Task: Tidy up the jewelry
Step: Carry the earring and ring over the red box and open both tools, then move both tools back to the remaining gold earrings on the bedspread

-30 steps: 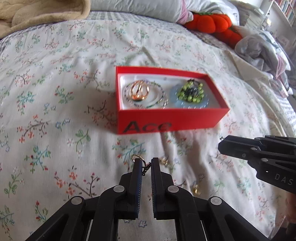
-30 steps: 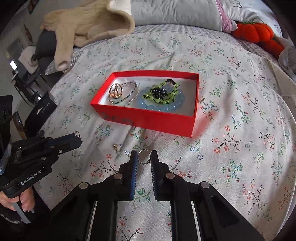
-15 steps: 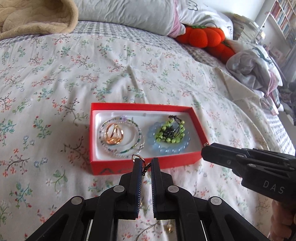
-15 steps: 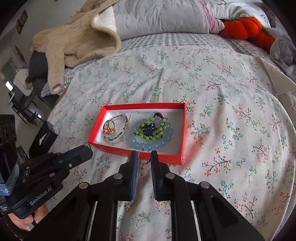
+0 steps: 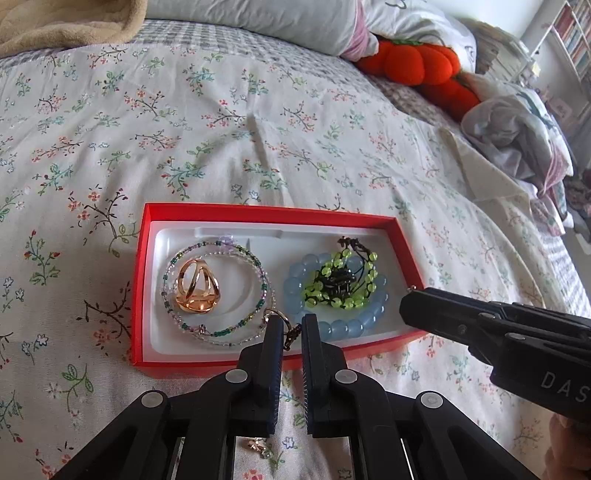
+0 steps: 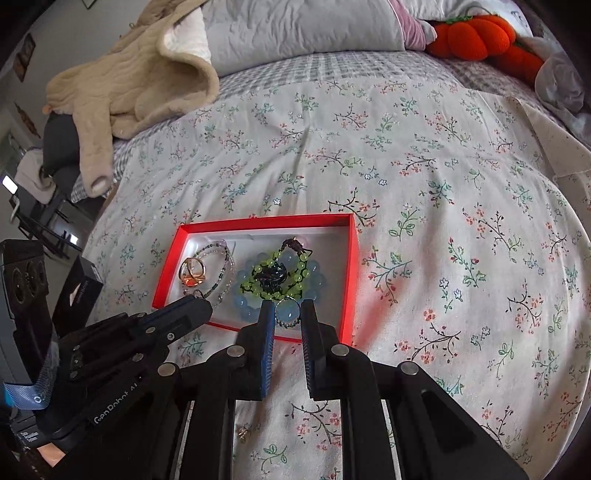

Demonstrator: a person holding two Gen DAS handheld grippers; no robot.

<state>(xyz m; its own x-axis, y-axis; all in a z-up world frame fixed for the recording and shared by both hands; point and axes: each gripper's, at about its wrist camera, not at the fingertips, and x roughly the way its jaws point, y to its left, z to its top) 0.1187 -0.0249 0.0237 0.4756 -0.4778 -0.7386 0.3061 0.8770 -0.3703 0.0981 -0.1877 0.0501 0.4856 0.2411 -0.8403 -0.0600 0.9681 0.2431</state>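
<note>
Where the bed lies nearest the cameras: a small gold trinket (image 5: 258, 445) rests on the flowered bedspread (image 5: 258, 147), partly hidden under the left gripper's arms.
Left gripper (image 5: 291, 325): its two fingers are clenched on a small earring (image 5: 282, 325) with a thin wire loop, held over the near edge of the red box (image 5: 258, 218).
Right gripper (image 6: 287, 314): its fingers pinch a small beaded ring (image 6: 287, 314) between them, held upright above the near right part of the box.
Grippers together: they sit side by side at the box's near edge, the left one over the left half and the right one over the right half, apart from each other.
Red box: open, shallow, with a white liner, lying flat on the bedspread.
Left half of the box: a thin beaded bracelet (image 5: 218, 291) lies in a loop, with a chunky gold ring (image 5: 197, 286) inside it.
Right half of the box: a pale blue bead bracelet (image 5: 332, 326) lies flat, with a green and black bead bracelet (image 5: 341, 280) heaped on top of it.
Farther back: a grey pillow (image 6: 295, 33), a tan fleece jacket (image 6: 129, 81) at the left, and an orange pumpkin plush (image 5: 417, 62) at the right.
</note>
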